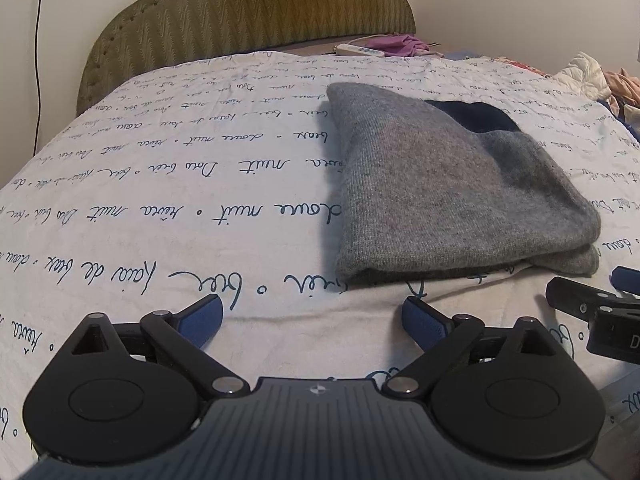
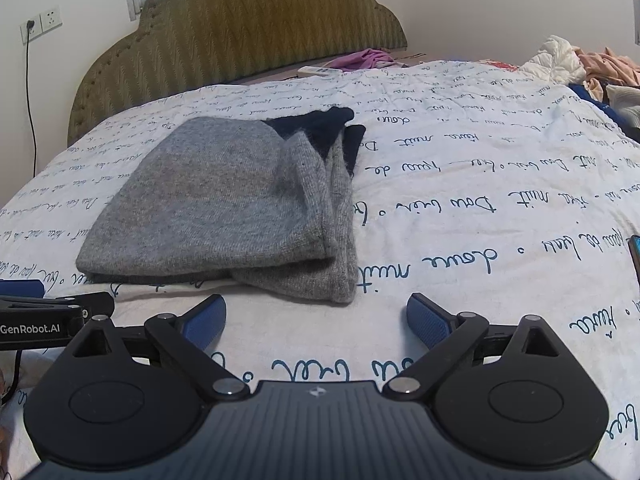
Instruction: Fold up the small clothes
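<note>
Grey knit garment (image 1: 448,184) is seen folded on bed (image 1: 180,184), long axis running away toward headboard. Near edge lies just ahead of both: left hand-held gripper (image 1: 312,320) and right hand-held gripper (image 2: 316,320), jaws wide apart, nothing held; neither noticeably nearer.

The sweater (image 2: 224,200) is fuzzy grey knit with a dark navy part, soft and matt, lying on a bedspread (image 1: 160,200) of matt white cloth, faintly crinkled (printed with dark script). The headboard (image 1: 248,12) looks like padded olive fabric with a zigzag weave. Both grippers (image 1: 312,320) (image 2: 316,320) are matt black plastic with shiny metal pivot pins and ribbed blue pads (image 2: 206,322).
</note>
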Available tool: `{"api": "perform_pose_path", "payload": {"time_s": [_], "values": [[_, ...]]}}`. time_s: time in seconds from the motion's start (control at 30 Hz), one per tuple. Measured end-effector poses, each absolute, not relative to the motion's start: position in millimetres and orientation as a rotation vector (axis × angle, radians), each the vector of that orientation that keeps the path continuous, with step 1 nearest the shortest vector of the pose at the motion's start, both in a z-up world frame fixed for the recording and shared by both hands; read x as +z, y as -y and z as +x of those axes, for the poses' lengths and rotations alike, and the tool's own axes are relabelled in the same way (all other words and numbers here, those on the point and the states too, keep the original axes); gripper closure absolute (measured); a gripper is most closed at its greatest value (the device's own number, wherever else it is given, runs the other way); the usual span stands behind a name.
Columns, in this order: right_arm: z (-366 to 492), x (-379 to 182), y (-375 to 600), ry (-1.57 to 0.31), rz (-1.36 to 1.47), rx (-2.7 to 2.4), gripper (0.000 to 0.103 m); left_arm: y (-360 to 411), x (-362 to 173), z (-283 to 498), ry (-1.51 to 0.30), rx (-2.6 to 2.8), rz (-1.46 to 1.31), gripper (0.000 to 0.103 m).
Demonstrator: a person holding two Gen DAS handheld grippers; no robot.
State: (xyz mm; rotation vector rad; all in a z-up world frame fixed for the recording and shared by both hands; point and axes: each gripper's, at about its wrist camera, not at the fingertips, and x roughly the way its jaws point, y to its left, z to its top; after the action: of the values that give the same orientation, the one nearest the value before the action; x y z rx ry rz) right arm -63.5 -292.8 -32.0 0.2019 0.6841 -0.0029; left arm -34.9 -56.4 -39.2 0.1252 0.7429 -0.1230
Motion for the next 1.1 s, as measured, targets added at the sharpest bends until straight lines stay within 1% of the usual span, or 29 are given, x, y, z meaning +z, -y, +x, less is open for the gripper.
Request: {"api": "perform_pose_path", "payload": {"time_s": [0.27, 1.1], "values": [[-65.7, -33.3, 289.8, -0.68, 0.182, -0.001, 0.005, 53.4, -42.9, -35.6, -0.745, -0.119, 0.118, 0.0], [-69.1, -33.8, 286.8, -0.657, 0.169, 0.026, 0.004, 51.6, -48.3, -36.5, -0.738, -0.122, 0.119, 0.0]]}}
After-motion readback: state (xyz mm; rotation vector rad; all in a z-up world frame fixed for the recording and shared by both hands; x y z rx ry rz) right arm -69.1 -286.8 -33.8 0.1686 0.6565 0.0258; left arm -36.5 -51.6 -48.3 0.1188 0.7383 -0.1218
